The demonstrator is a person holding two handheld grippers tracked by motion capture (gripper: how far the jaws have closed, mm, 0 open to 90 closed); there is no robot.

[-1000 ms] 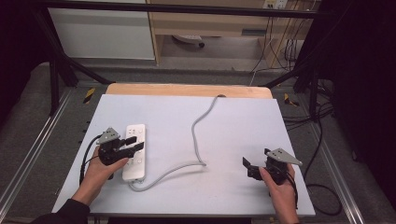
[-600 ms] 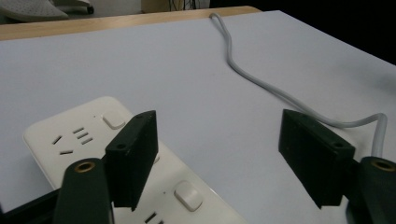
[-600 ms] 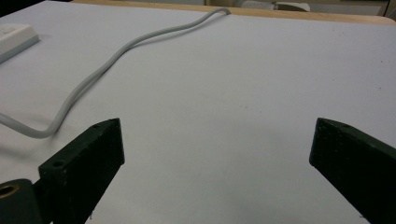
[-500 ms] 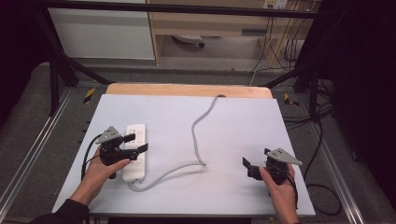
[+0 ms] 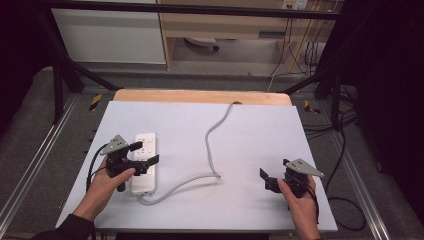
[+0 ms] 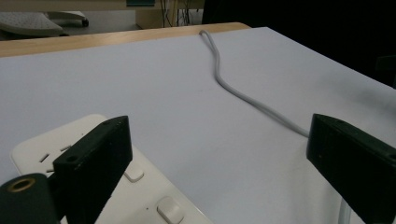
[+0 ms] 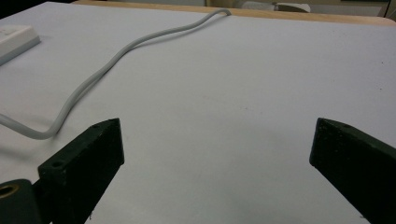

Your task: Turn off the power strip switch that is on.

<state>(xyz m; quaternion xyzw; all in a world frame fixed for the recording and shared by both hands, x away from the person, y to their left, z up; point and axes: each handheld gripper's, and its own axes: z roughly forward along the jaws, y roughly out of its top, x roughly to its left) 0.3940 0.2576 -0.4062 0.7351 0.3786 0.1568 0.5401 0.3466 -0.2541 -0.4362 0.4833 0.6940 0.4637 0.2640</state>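
Observation:
A white power strip [image 5: 146,140] lies on the left part of the white table [image 5: 260,130], its grey cable [image 5: 214,150] looping right and then away to the far edge. My left gripper [image 5: 144,153] hovers open over the strip's middle, jaws wide apart. In the left gripper view the strip [image 6: 144,198] sits low between and under the open jaws of the gripper [image 6: 219,163], with the cable [image 6: 238,91] beyond. My right gripper [image 5: 274,168] is open near the front right of the table, holding nothing. The right gripper view shows the open gripper [image 7: 217,158], the cable [image 7: 107,65] and the strip's end [image 7: 14,37].
A wooden board edge [image 5: 200,96] runs along the table's far side. Black frame legs [image 5: 60,75] and floor cables [image 5: 345,200] surround the table. A white cabinet [image 5: 110,35] stands behind.
My left gripper has shifted slightly right, farther over the power strip. The right gripper has stayed still.

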